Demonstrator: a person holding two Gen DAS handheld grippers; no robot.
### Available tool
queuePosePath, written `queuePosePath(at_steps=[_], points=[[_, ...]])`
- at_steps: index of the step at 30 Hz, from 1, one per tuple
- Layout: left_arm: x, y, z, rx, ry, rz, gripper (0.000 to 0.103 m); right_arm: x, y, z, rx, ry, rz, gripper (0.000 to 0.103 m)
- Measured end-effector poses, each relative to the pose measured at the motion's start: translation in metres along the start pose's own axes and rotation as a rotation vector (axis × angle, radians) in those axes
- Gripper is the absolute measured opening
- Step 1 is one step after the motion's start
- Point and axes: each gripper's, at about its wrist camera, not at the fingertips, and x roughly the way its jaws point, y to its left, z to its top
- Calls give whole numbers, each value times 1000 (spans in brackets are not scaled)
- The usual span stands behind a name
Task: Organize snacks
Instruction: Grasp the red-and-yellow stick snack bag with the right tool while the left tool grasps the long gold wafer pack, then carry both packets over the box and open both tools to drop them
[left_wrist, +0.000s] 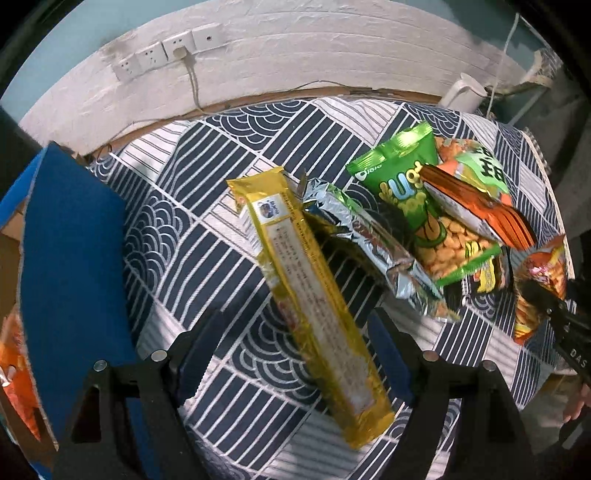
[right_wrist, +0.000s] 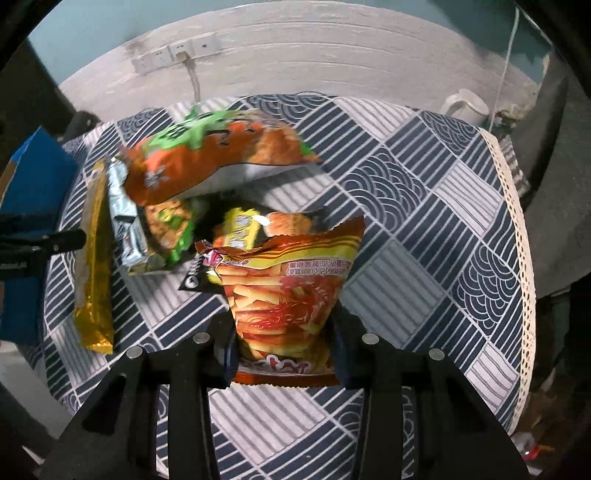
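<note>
White letters that looked like "Orion" were read on the top left corner of the green snack bag (left_wrist: 417, 206), at about two o'clock in the left wrist view, with a large yellow "U" below them. The letters "DAS" were made out on the black right gripper (left_wrist: 576, 354) at four o'clock. Small print on the long yellow packet (left_wrist: 314, 295) and upside-down Chinese characters on the red fries bag (right_wrist: 288, 295) could not be read.
</note>
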Motion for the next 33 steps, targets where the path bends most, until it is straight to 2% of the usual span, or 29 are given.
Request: queuePosePath(at_steps=[11,12,13,15,22,33], points=[[34,-14,15,19,54,45,80,-2,-20,4,34,-15,21,38],[34,-14,15,24,43,52,76,-2,-20,5,33,-15,22,38],[33,-15,15,28,27,59,61,-2,-20,5,33,-14,22,38],[32,-16,15,40,21,47,48,0,-19,5,32,-11,23,38],[22,-18,6,62,19,35,29,-1,-12,4,13,-5,25,38],[-11,-6,-18,60,-21,11,28,-27,11,5,-21,-42,30,38]])
